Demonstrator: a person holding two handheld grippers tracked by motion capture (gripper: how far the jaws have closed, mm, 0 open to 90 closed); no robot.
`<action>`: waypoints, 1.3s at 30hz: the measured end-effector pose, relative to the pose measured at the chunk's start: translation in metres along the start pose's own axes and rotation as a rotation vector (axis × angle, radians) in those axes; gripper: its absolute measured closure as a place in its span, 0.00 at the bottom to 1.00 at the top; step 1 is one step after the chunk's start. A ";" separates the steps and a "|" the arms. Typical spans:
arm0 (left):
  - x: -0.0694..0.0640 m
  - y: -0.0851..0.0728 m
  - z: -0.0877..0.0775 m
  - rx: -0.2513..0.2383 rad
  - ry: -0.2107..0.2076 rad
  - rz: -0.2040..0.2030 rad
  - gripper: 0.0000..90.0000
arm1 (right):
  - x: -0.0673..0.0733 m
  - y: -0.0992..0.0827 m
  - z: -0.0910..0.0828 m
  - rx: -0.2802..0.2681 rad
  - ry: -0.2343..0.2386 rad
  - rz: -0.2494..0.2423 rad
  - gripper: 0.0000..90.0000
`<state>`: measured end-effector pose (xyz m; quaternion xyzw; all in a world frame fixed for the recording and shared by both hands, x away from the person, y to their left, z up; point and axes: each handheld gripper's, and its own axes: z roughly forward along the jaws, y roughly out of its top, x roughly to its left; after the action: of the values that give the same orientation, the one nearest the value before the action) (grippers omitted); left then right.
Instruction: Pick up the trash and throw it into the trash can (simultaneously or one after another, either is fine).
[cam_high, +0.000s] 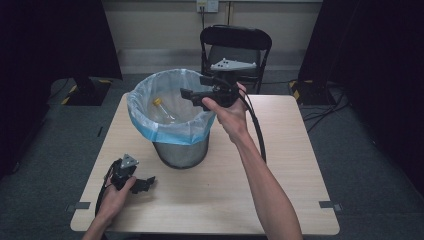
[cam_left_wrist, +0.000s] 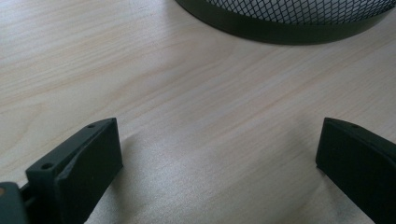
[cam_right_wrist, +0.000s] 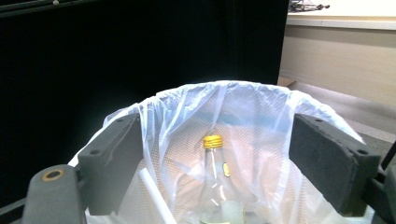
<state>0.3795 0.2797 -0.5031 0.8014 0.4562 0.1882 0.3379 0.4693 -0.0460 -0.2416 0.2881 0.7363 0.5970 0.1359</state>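
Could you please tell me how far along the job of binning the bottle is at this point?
Done, by the look of it: the bottle with its yellow cap stands inside the lined bin. In hand: nothing; the right tongs hang open above the bin's mouth, and the left tongs rest open on the table. Left: probably just drawing the right hand back.

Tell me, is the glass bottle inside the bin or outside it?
Inside. The bottle with its yellow cap stands within the bin's plastic liner, below the open right tool.

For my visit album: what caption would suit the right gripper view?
Open hand-held gripper above a lined bin holding a yellow-capped glass bottle.
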 end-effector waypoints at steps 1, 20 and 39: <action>0.000 0.000 0.000 0.000 0.000 0.000 0.00 | -0.001 0.000 -0.002 0.000 -0.004 -0.002 0.19; 0.000 0.000 0.000 0.000 0.000 0.000 0.00 | -0.026 -0.016 -0.046 -0.018 -0.101 0.020 0.17; 0.000 0.000 0.000 0.000 0.001 0.000 0.00 | -0.050 -0.040 -0.095 -0.007 -0.205 0.051 0.18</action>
<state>0.3795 0.2797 -0.5030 0.8013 0.4563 0.1884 0.3379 0.4463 -0.1563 -0.2630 0.3658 0.7088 0.5703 0.1962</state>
